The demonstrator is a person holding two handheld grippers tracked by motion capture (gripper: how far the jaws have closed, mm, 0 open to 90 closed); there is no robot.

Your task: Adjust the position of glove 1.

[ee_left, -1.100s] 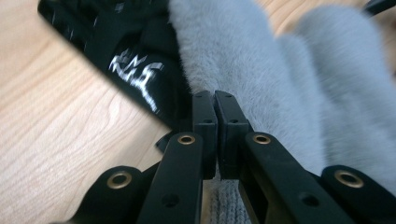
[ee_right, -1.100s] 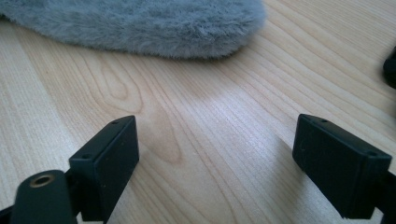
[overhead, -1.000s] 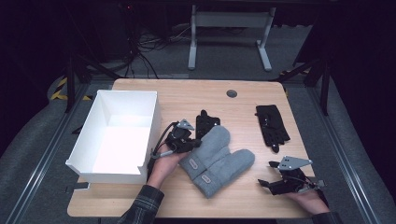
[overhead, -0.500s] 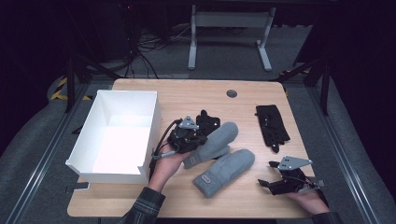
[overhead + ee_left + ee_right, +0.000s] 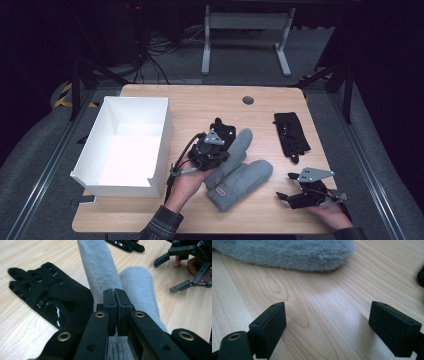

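While pinched tight on the cuff end of one grey mitten [image 5: 100,272], left gripper [image 5: 212,150] at frame centre, jaws pressed together, mitten running up and right from it. Second grey mitten [image 5: 242,182] just below, touching the first. Black glove [image 5: 50,297] beside the jaws at left. Right gripper [image 5: 300,195] lower right, jaws spread wide, empty, apart from the mittens. Another black glove [image 5: 291,132] upper right; white box [image 5: 127,145] at left.

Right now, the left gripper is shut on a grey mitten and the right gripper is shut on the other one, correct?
Not quite. The left gripper is shut on a grey mitten, but the right gripper is open over bare table, as the right gripper view shows.
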